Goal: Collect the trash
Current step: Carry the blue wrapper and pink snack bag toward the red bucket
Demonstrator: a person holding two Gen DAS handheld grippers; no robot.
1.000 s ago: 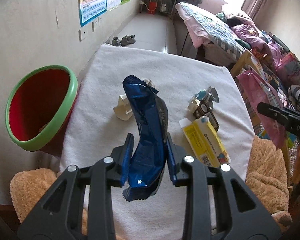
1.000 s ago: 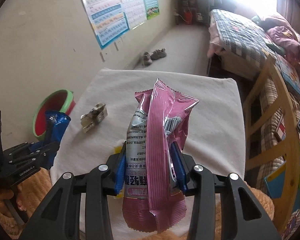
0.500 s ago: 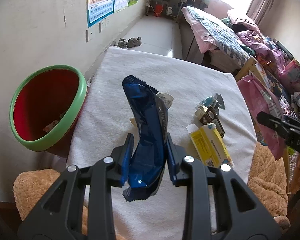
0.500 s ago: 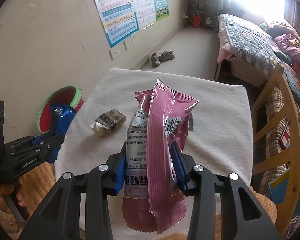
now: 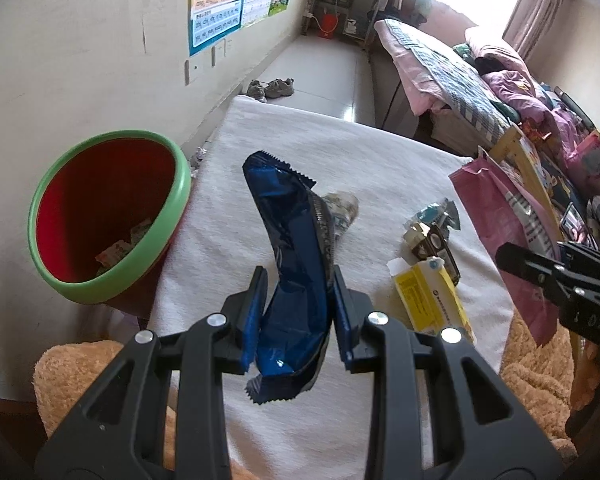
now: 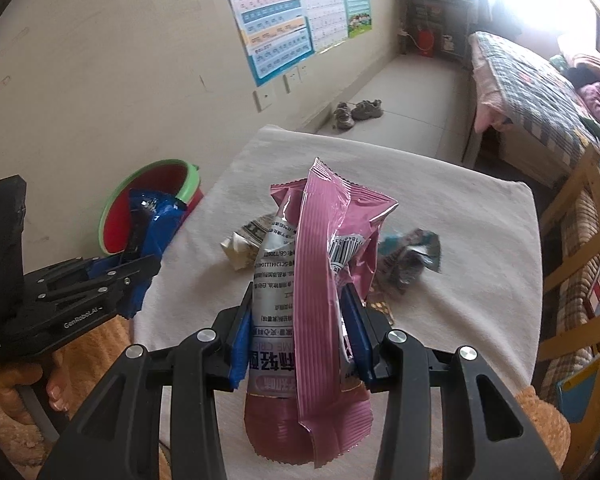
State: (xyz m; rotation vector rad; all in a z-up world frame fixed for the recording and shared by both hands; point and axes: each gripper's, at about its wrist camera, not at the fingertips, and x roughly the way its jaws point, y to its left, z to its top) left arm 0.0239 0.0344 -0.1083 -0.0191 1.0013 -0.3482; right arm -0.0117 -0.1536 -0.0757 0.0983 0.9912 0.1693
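the left claw (image 5: 296,312) is clamped on a blue wrapper (image 5: 292,264), its jaws narrow with the foil squeezed between the pads. the wrapper stands up out of the jaws, its long axis running forward and leaning a little toward the bin side at its torn top. the right claw (image 6: 296,336) is pinched on a pink snack bag (image 6: 320,280), which stands upright in the grip with a silver printed panel facing the camera.

the move to come, as i judge it, turns on the red bin with the green rim (image 5: 112,216). it sits off the left edge of the white cloth-covered table (image 5: 380,168), tilted so its mouth faces the claws, with a few scraps already in the bottom. it lies to the left and slightly ahead of the left claw, so the left hand is clearly the nearer one; in the right wrist view the bin (image 6: 156,200) is well off to the left, beyond the left claw (image 6: 112,276) and its wrapper.

the path from the left claw to the bin mouth looks open: only the table edge and the near rim to clear. the wall stands close behind the bin, so there is little room to overshoot.

still on the cloth: a yellow carton (image 5: 432,300), a small dark box (image 5: 432,240) and a crumpled wrapper (image 5: 340,212).
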